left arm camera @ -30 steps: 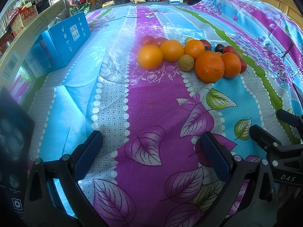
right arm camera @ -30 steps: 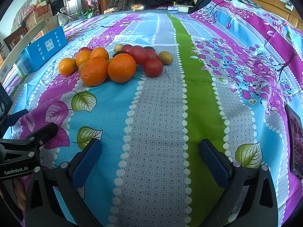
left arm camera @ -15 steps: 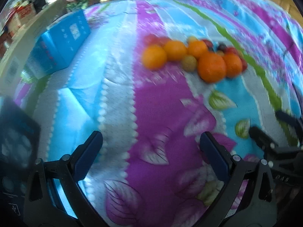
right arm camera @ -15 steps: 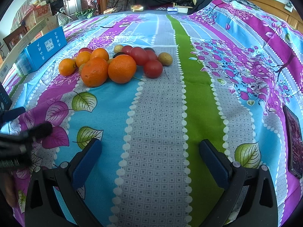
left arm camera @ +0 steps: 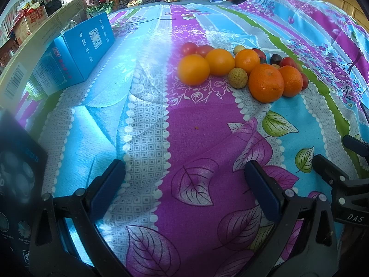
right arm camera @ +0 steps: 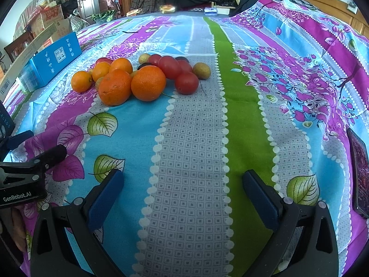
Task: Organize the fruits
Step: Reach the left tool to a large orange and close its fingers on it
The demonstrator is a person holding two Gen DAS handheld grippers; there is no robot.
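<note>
A pile of fruit lies on the patterned cloth: several oranges (left arm camera: 265, 83) (right arm camera: 114, 87), red tomatoes (right arm camera: 186, 83) (left arm camera: 189, 48), small yellow-brown round fruits (left arm camera: 238, 77) (right arm camera: 201, 70) and a dark plum (left arm camera: 275, 58). My left gripper (left arm camera: 184, 175) is open and empty, low over the cloth, well short of the pile. My right gripper (right arm camera: 182, 184) is open and empty, also short of the pile, to the right of the left one. Each gripper shows at the edge of the other's view.
A blue carton (left arm camera: 76, 48) (right arm camera: 50, 61) lies left of the fruit, with a long cardboard box (left arm camera: 34, 53) behind it. A dark package (left arm camera: 16, 175) lies at the near left. A phone (right arm camera: 359, 170) lies at the right edge. Clothes and clutter are at the far end.
The left gripper swung briefly with motion blur and now sits slightly nearer the fruit. The right gripper has barely moved. Both stay open.
</note>
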